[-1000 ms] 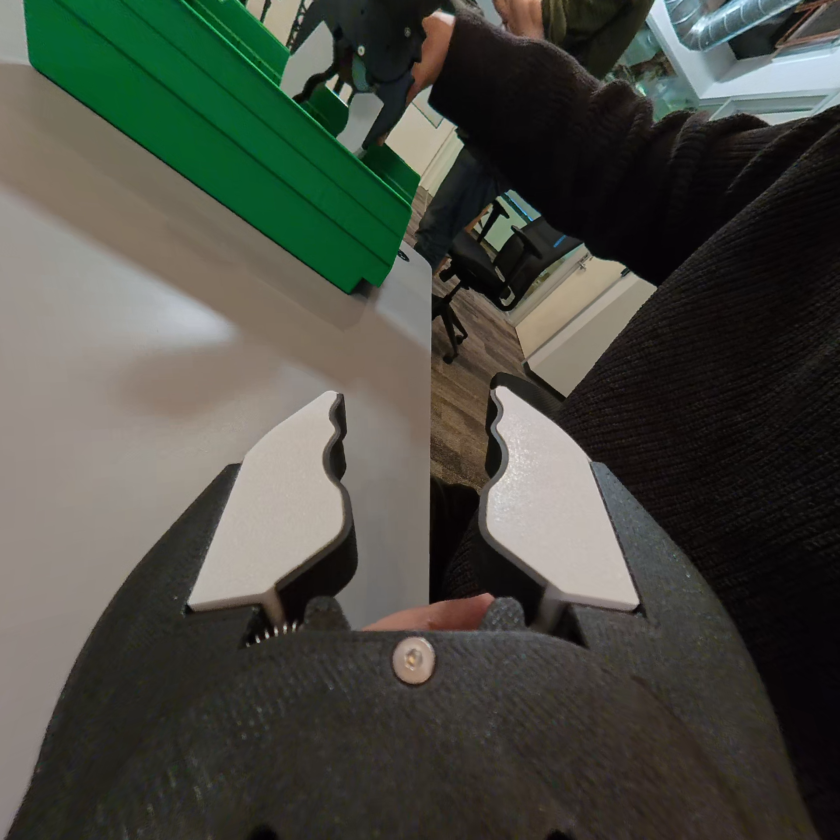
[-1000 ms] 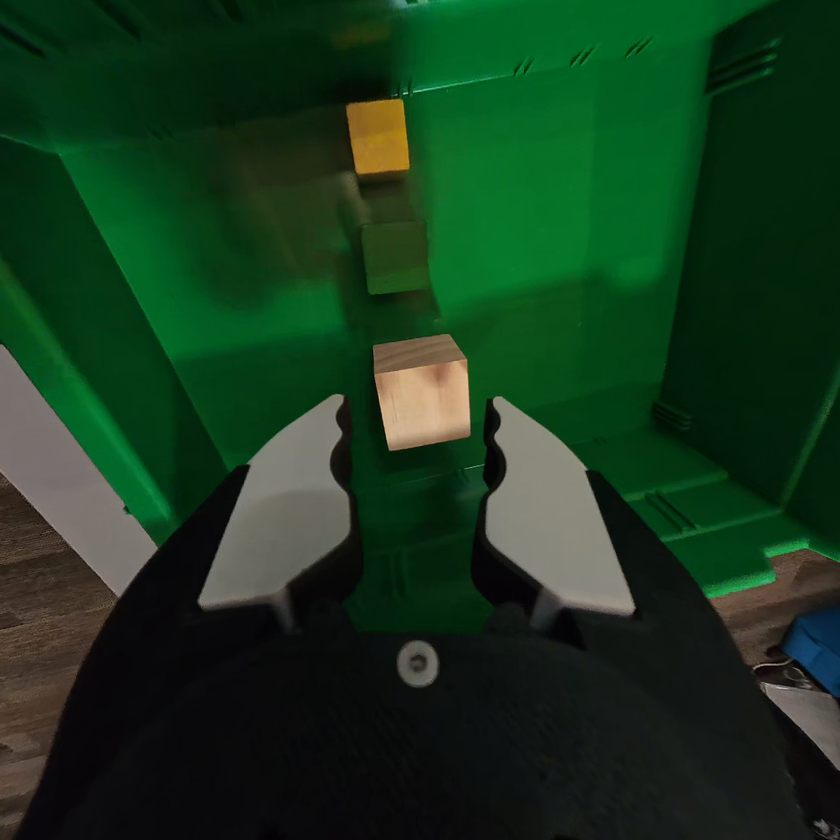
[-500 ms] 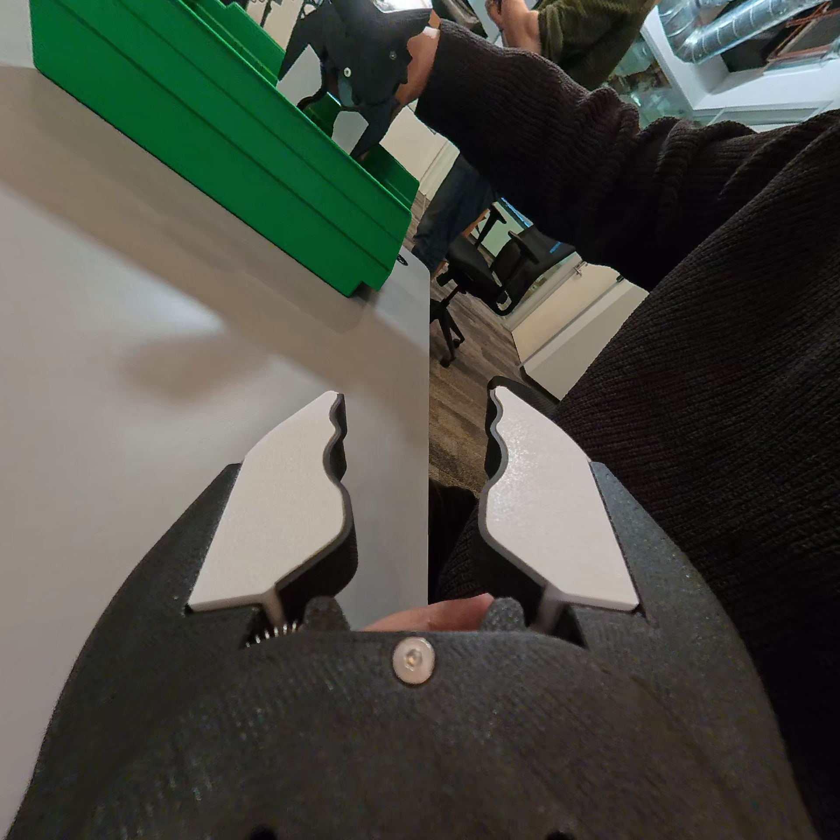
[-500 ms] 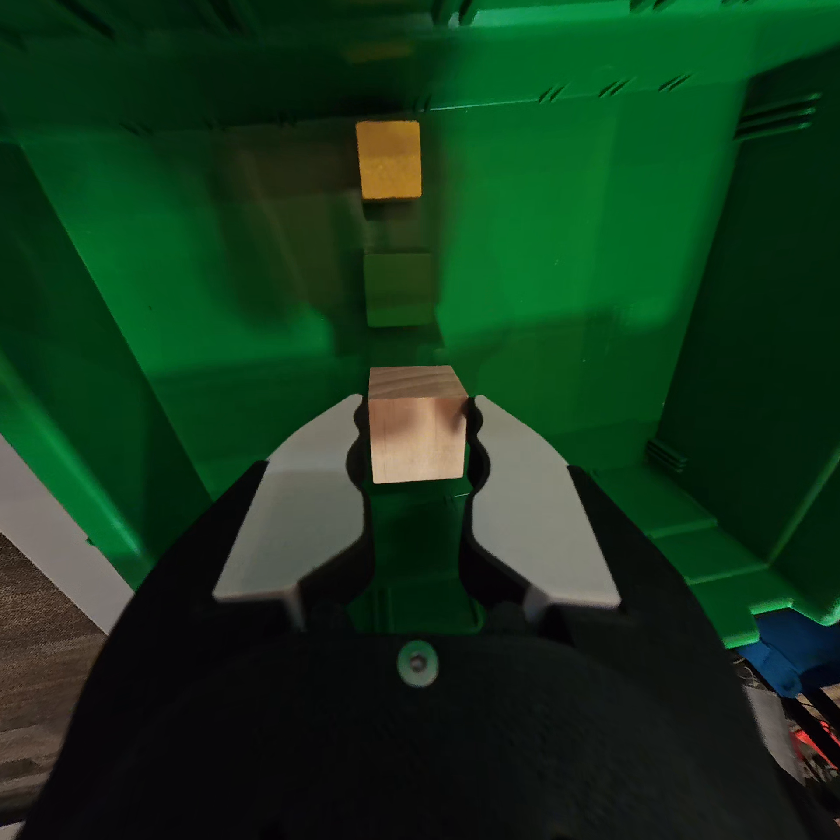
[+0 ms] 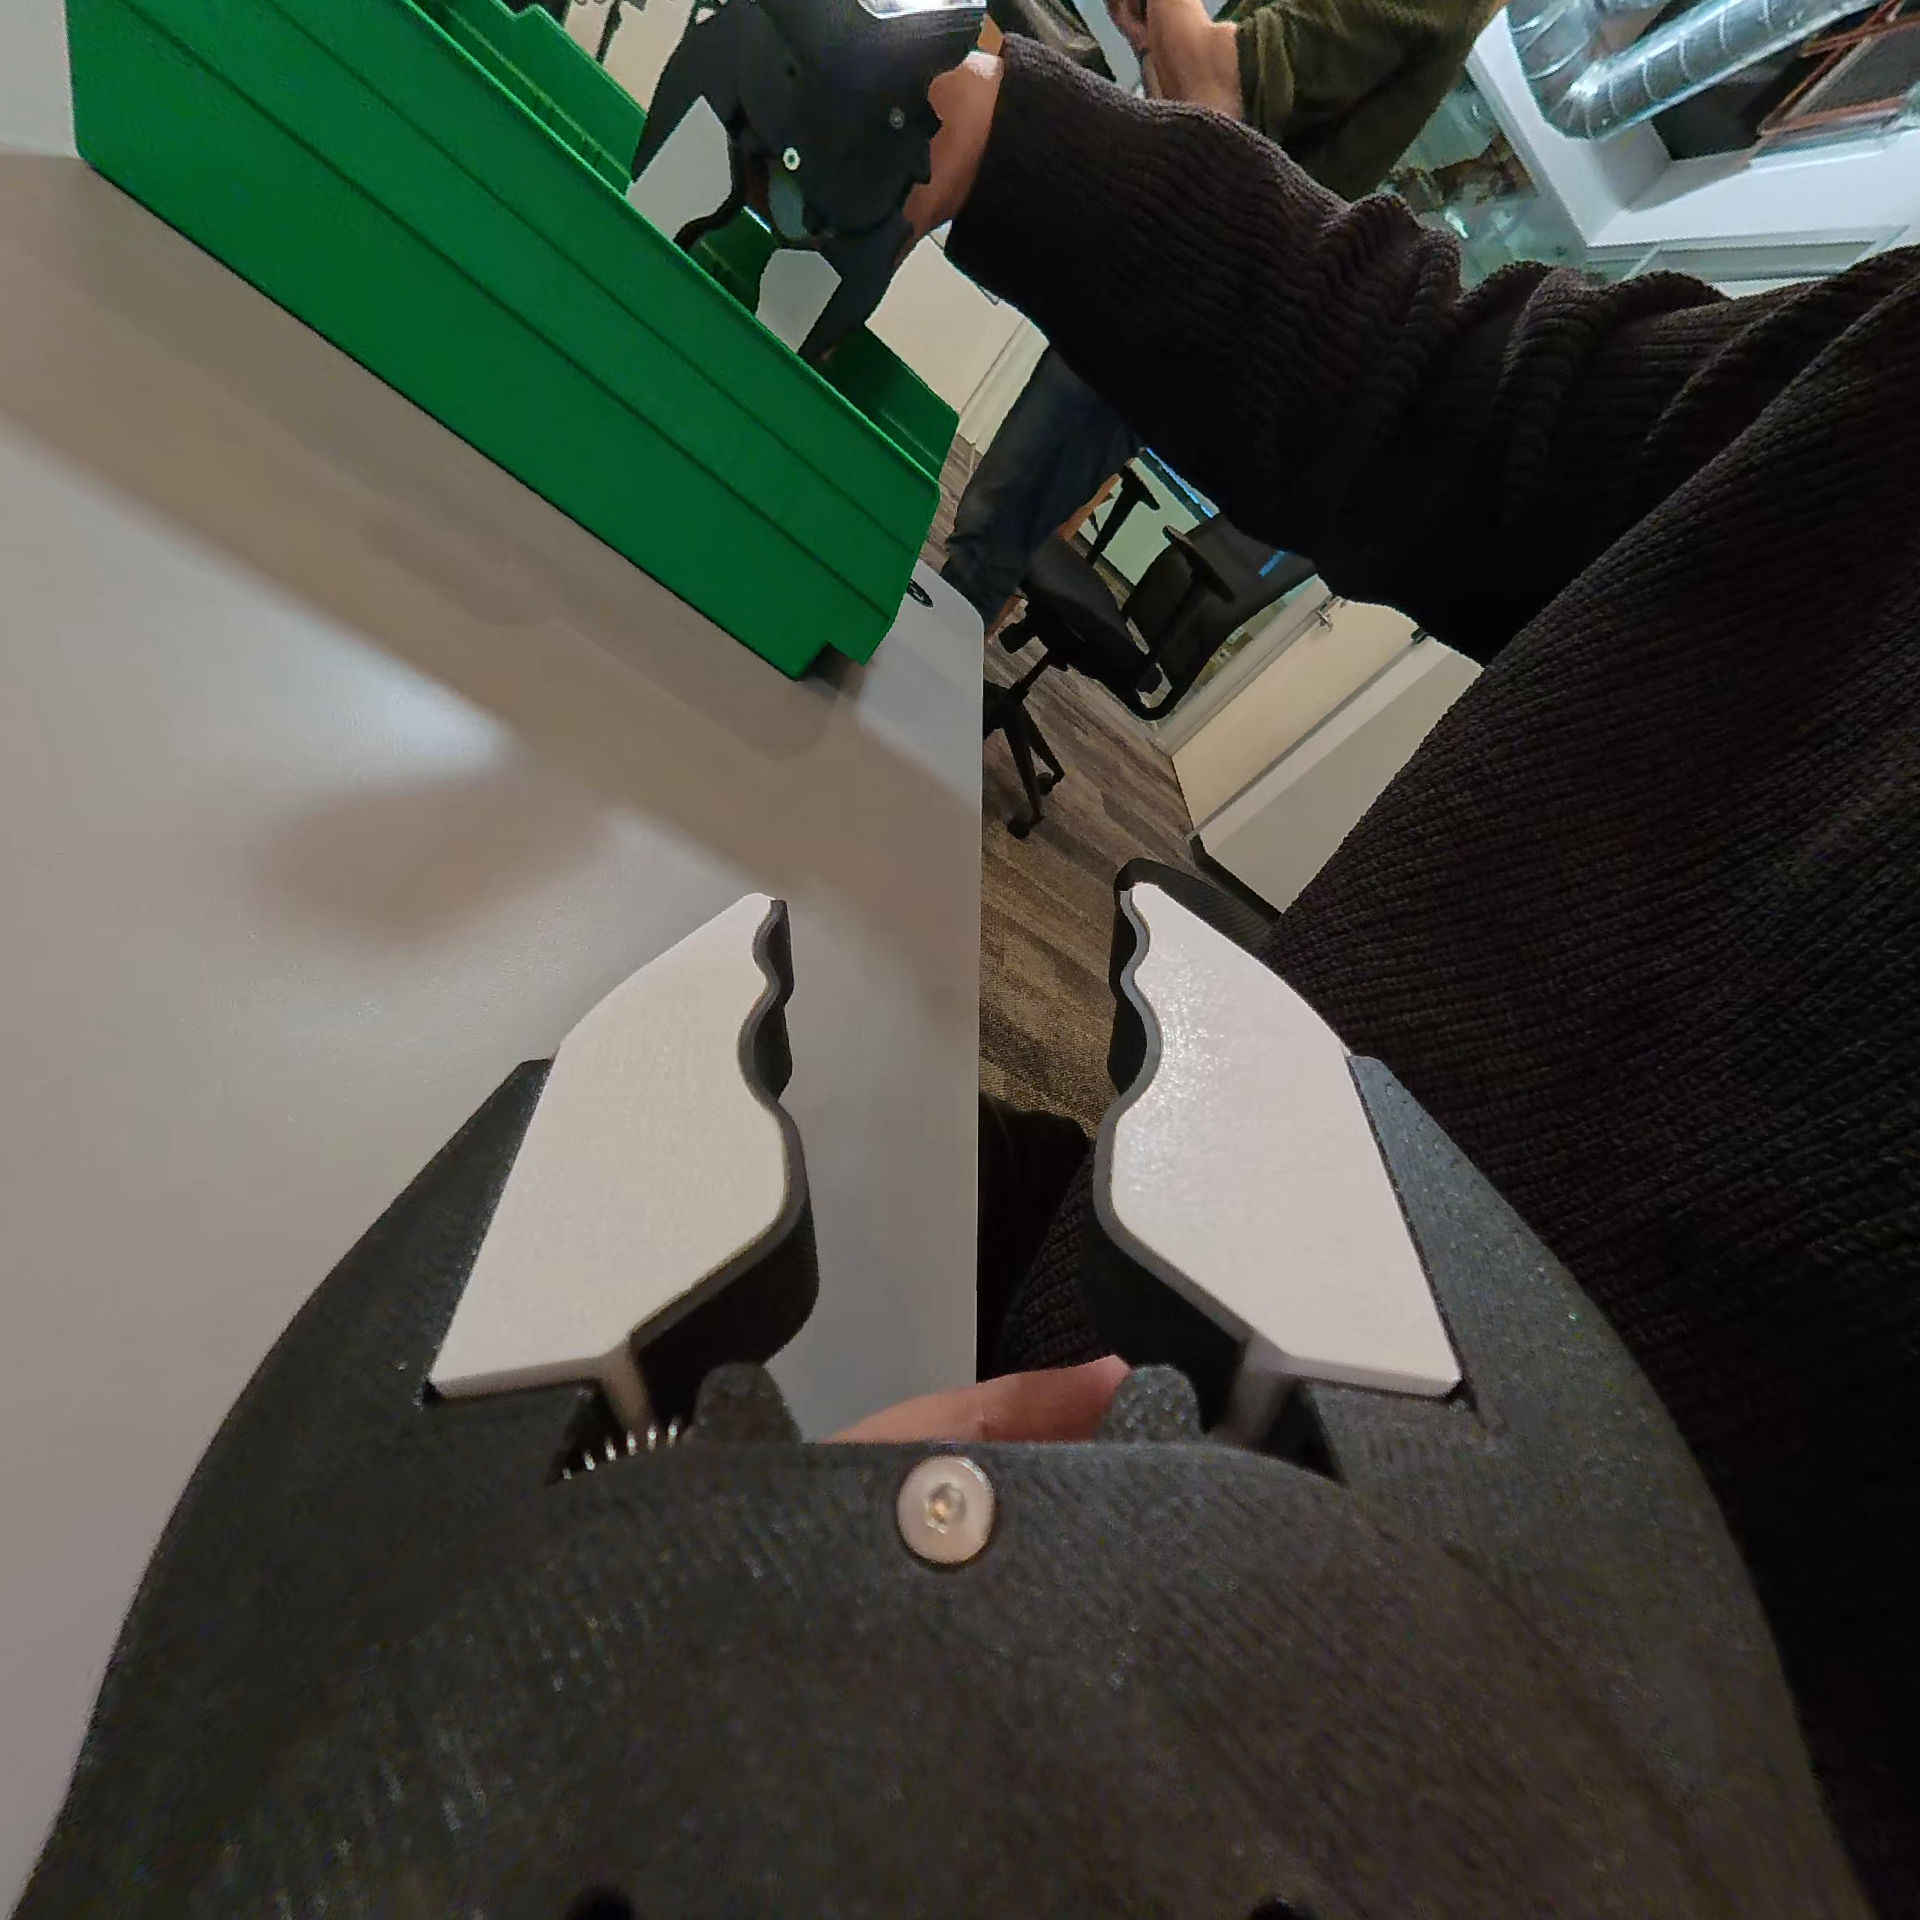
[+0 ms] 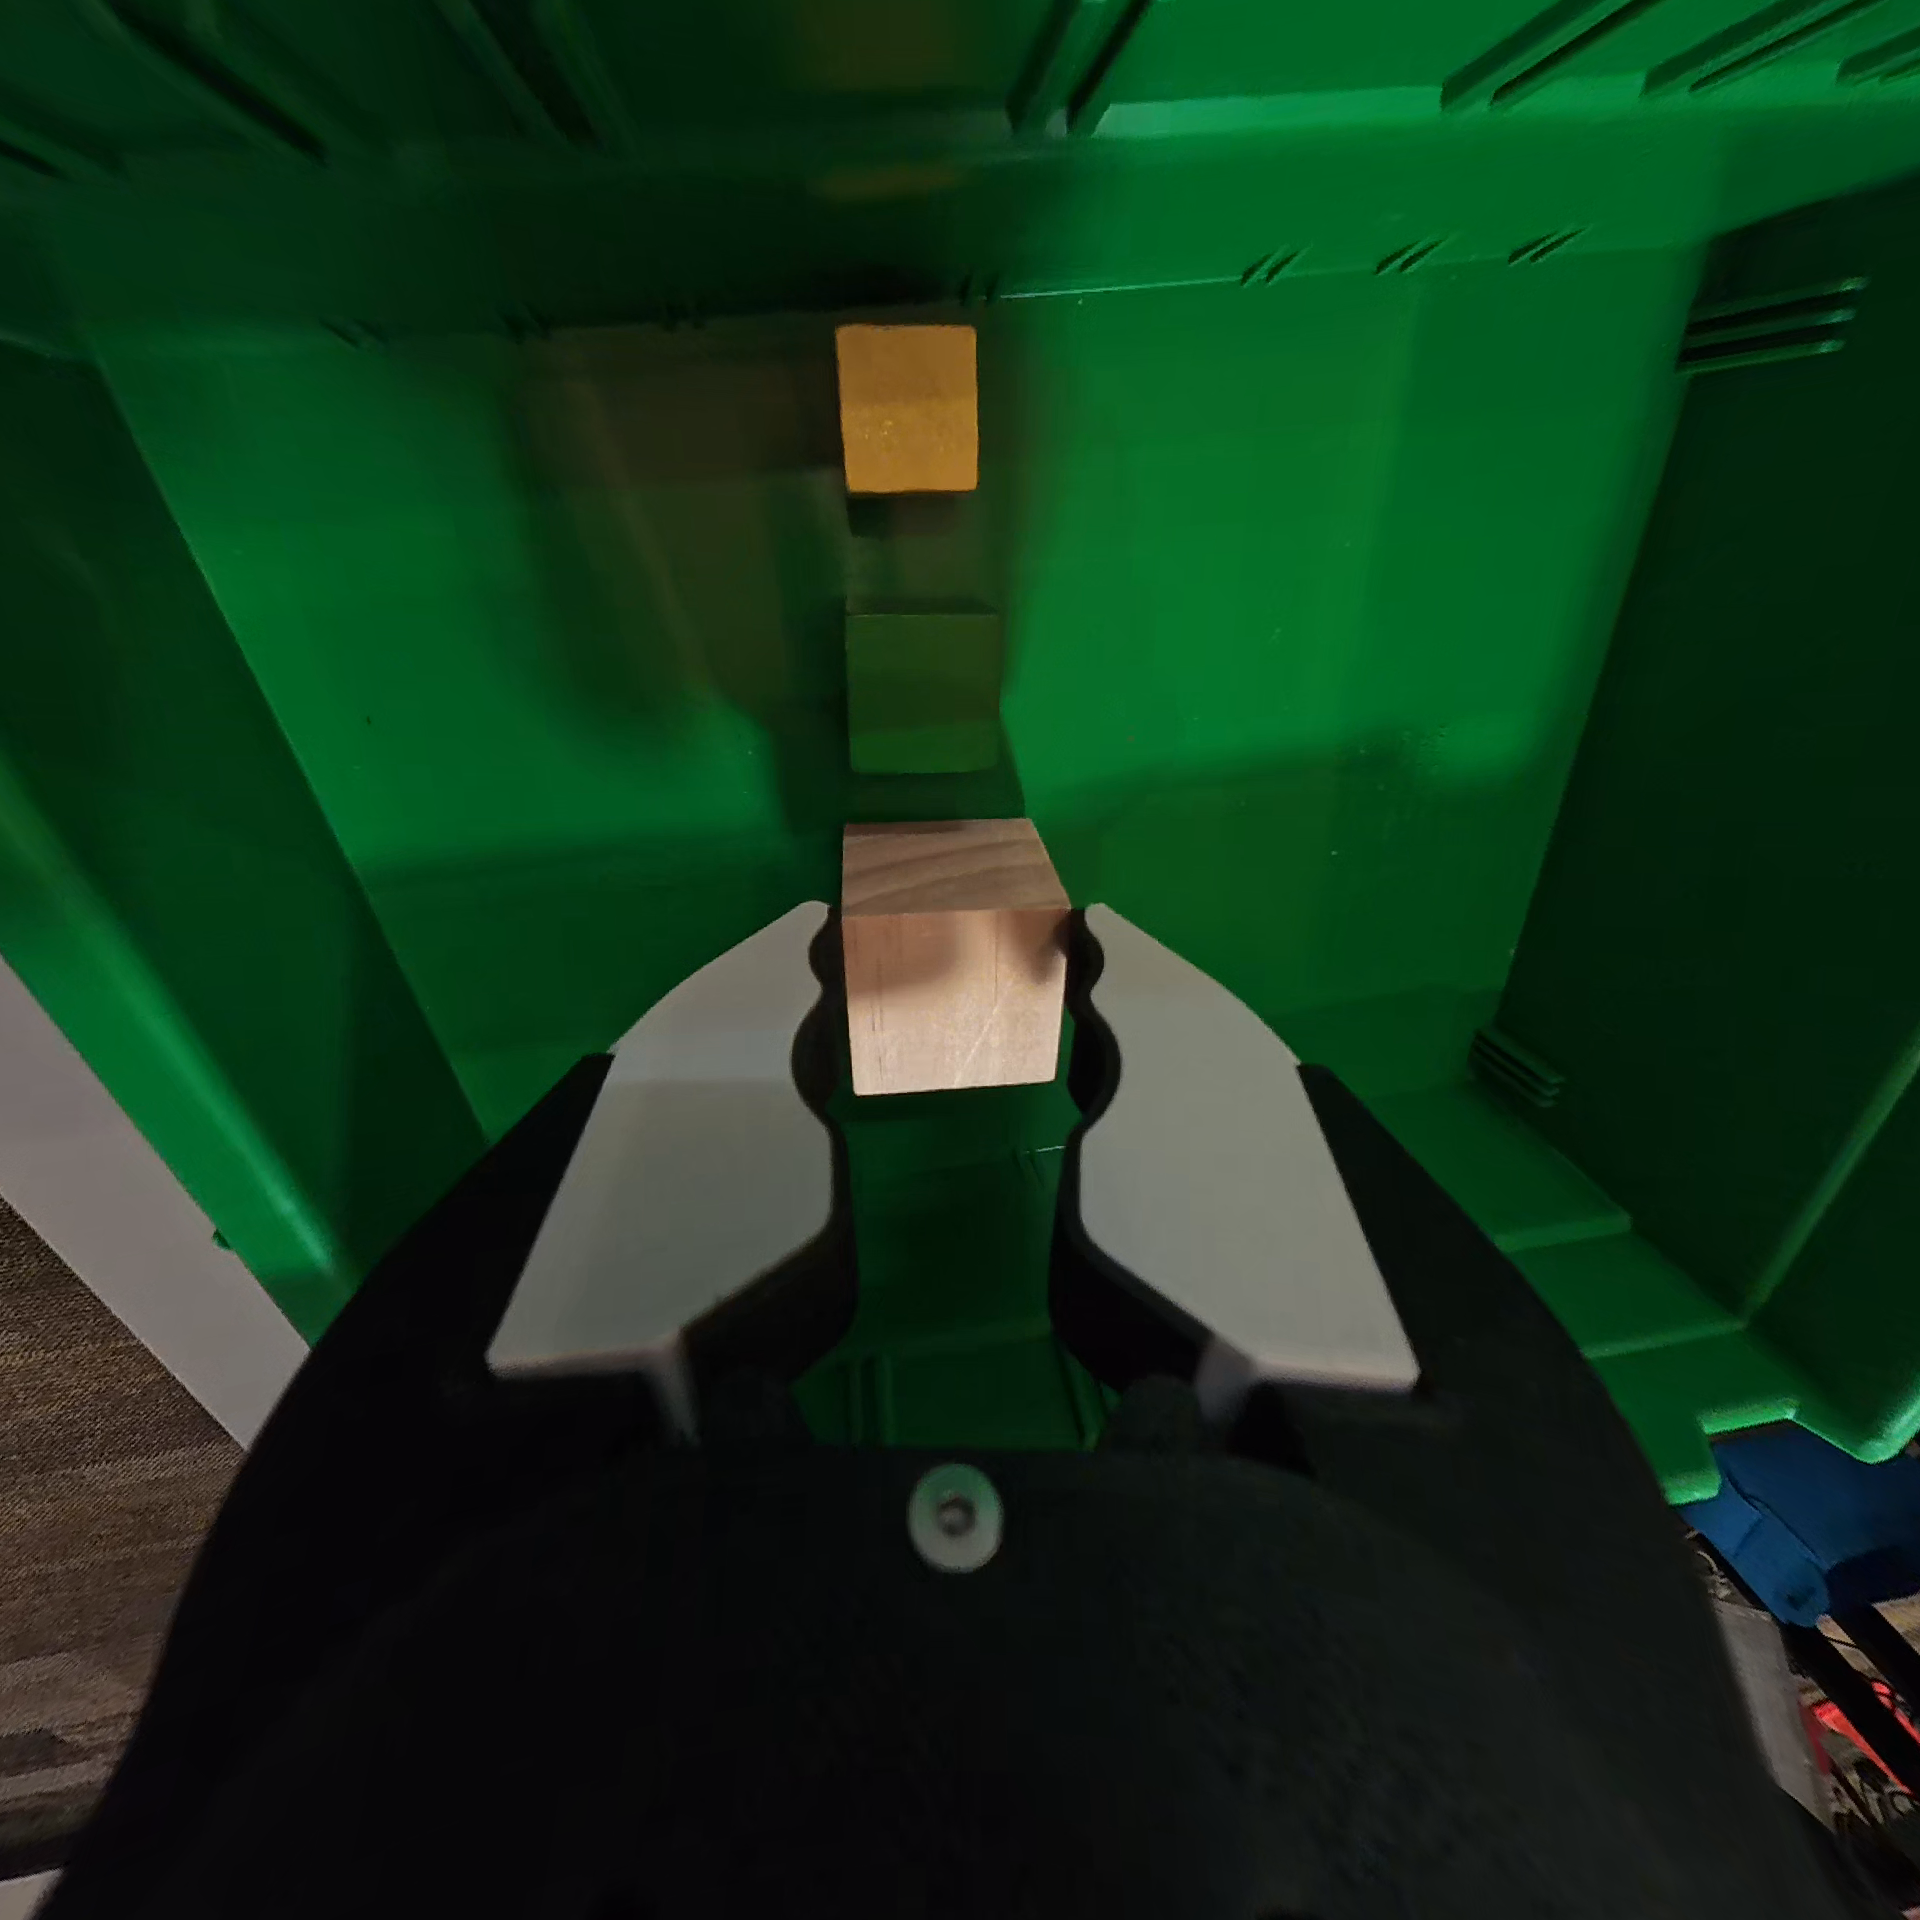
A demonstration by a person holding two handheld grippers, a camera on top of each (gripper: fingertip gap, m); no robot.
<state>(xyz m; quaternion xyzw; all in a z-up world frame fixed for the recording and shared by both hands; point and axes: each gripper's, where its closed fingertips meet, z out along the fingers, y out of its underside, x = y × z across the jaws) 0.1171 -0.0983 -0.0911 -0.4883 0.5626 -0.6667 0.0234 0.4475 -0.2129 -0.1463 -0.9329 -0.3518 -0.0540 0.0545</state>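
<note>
Clamping from both sides, the right gripper (image 6: 954,997) sits just below the centre of the right wrist frame with its 2 pale fingers (image 6: 717,1091) pressed against the left and right faces of a plain wooden cube (image 6: 954,1003), so the cube lies dead ahead between the tips. Straight up the frame from it stand 2 more cubes in 1 line: a green cube (image 6: 923,691) just beyond, then a yellow cube (image 6: 907,407) near the far wall, each apart from the next. All 3 sit inside a green bin (image 6: 416,623). In the left wrist frame, the left gripper (image 5: 951,997) hangs spread wide and empty at lower centre, over the edge of a grey table (image 5: 260,935), well apart from the bin at upper left, where the other claw reaches in on a black sleeve (image 5: 1247,343).
</note>
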